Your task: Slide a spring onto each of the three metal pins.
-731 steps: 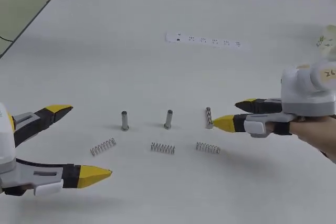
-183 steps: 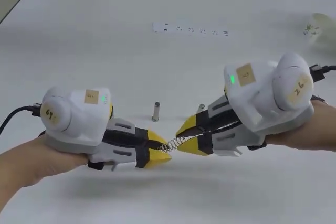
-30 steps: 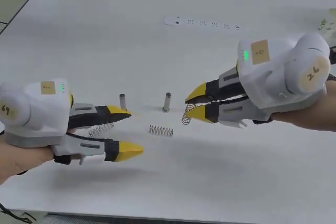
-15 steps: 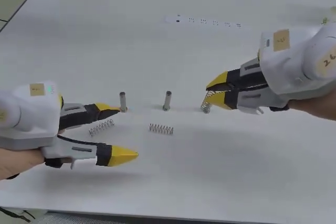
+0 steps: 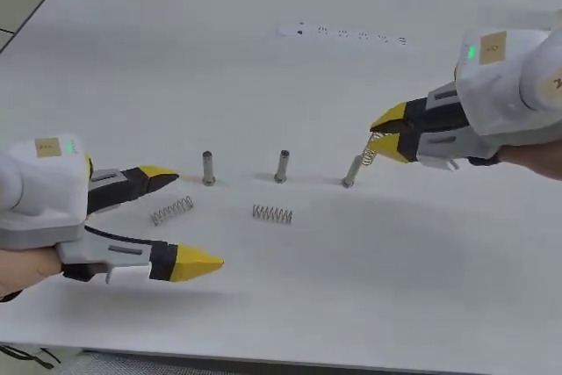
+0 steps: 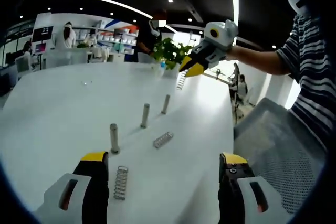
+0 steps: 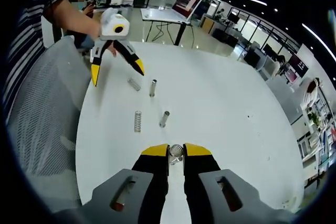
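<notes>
Three short metal pins stand in a row on the white table: left pin (image 5: 208, 168), middle pin (image 5: 282, 166) and right pin (image 5: 351, 171), which looks tilted. My right gripper (image 5: 389, 136) is shut on a small spring (image 5: 369, 156) held at the top of the right pin. In the right gripper view the spring (image 7: 176, 151) sits end-on between the yellow fingertips (image 7: 156, 152). Two loose springs (image 5: 171, 210) (image 5: 271, 213) lie in front of the left and middle pins. My left gripper (image 5: 180, 217) is open near the left spring, holding nothing.
A white power strip (image 5: 349, 36) lies flat at the far side of the table (image 5: 290, 305). The table's front edge runs just below my left gripper. A mesh chair (image 6: 283, 150) stands beside the table in the left gripper view.
My right gripper has carried the spring rightward from near the middle pin to the right pin, then lifted it toward the pin's top. The left gripper stayed open and drifted slightly left.
</notes>
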The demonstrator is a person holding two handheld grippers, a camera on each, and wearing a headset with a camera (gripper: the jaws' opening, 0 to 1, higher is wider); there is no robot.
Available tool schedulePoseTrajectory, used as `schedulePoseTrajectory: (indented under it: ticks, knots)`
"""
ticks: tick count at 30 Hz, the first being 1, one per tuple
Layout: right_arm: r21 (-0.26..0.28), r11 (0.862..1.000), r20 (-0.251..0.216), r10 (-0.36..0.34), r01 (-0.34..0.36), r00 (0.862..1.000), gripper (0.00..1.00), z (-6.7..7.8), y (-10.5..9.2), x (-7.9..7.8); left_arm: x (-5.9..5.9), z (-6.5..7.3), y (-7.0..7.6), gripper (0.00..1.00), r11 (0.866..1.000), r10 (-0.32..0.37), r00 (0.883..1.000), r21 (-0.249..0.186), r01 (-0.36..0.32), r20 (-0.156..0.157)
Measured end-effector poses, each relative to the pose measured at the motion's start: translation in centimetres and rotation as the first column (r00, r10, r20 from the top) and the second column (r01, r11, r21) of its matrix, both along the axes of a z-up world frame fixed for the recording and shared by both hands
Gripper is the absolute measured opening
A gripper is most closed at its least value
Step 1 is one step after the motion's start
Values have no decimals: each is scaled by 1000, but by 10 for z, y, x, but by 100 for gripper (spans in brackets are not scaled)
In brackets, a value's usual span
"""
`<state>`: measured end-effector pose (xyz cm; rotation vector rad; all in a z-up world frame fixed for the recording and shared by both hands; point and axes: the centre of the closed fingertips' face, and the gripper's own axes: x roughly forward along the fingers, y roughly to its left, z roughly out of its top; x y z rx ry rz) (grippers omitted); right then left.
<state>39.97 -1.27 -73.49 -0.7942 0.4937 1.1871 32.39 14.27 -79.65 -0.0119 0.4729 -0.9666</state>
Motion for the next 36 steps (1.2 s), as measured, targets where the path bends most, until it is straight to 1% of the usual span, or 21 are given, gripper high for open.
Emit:
schedulePoseTrajectory:
  ticks: [3, 5, 8, 13, 19, 26, 31, 36]
  knots:
    - [-4, 1000, 2, -11, 11, 1000, 7, -3, -2, 5, 0, 1, 1, 87, 1000, 8, 1000, -4, -8, 3]
    - [-2, 1000, -3, -19, 19, 1000, 7, -4, -3, 7, 1, 0, 2, 91, 1000, 14, 1000, 0, -14, 6]
    - [-3, 1000, 1, -26, 26, 1000, 7, -4, -4, 10, 1, 0, 4, 98, 1000, 24, 1000, -8, -24, 8]
    - [-5, 999, 2, -35, 35, 999, 7, -6, -6, 16, 1, -2, 10, 98, 999, 34, 999, -2, -34, 8]
    - [-1, 999, -6, -41, 41, 999, 7, -7, -4, 18, 2, 1, 13, 98, 999, 42, 999, -10, -42, 22]
    - [-7, 999, -12, -40, 40, 999, 7, -12, -1, 20, 3, 4, 15, 98, 999, 48, 998, -14, -48, 31]
    - [-12, 999, -18, -46, 46, 999, 7, -16, -2, 21, 3, 4, 16, 98, 999, 53, 998, -16, -52, 30]
    - [-3, 998, -23, -62, 62, 998, 7, -17, -2, 24, 2, 4, 16, 98, 998, 54, 998, -15, -53, 26]
